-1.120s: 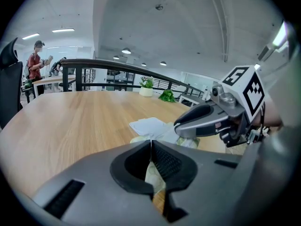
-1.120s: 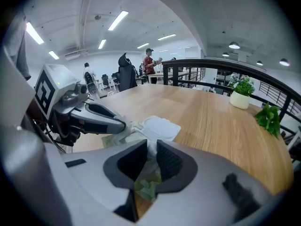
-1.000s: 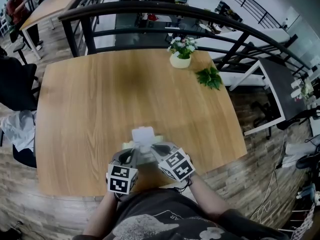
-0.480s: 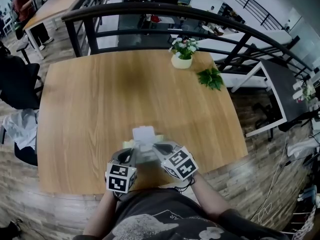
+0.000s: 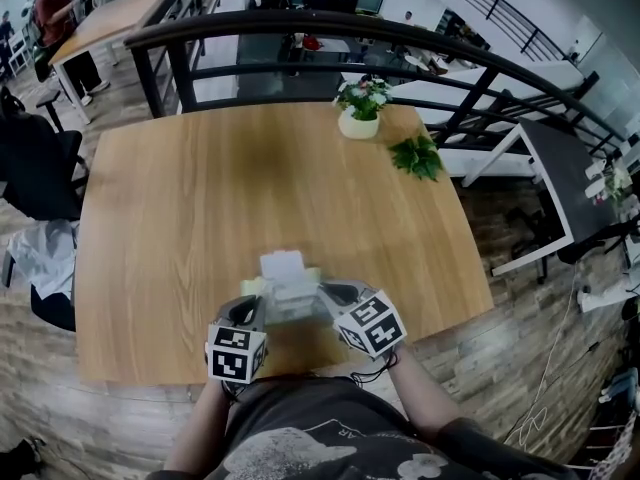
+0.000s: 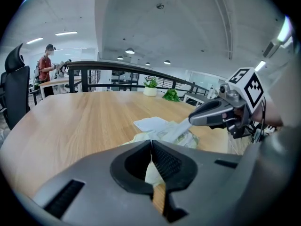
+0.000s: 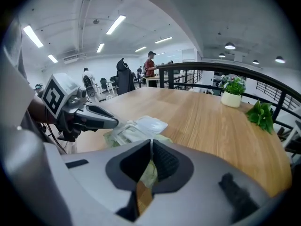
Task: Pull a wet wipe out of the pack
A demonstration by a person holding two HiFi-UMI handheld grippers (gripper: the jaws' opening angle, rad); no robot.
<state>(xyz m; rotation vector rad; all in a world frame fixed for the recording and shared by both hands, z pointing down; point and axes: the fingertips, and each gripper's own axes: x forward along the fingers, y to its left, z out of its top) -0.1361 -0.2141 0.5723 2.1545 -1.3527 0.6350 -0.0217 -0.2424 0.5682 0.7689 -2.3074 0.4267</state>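
Observation:
A pale green wet wipe pack (image 5: 290,298) lies on the wooden table (image 5: 200,198) near its front edge, its white lid flap (image 5: 282,265) folded open toward the far side. My left gripper (image 5: 260,305) is shut on the pack's left end; its own view shows green wrapper (image 6: 151,173) just past the shut jaws. On the pack's right side my right gripper (image 5: 323,290) is shut on a whitish wet wipe (image 6: 179,130), which stretches from its fingertips (image 6: 193,119) down to the pack (image 6: 190,139). The right gripper view shows the left gripper (image 7: 116,123) at the pack (image 7: 129,133).
A white pot of flowers (image 5: 362,108) and a green leafy sprig (image 5: 418,155) stand at the table's far right corner. A black railing (image 5: 330,23) runs behind the table. A black chair (image 5: 30,168) stands to the left, and a person (image 5: 52,8) stands at a far table.
My right gripper has drawn to the right, away from the pack, with the wipe in it. The left gripper and the pack have stayed put.

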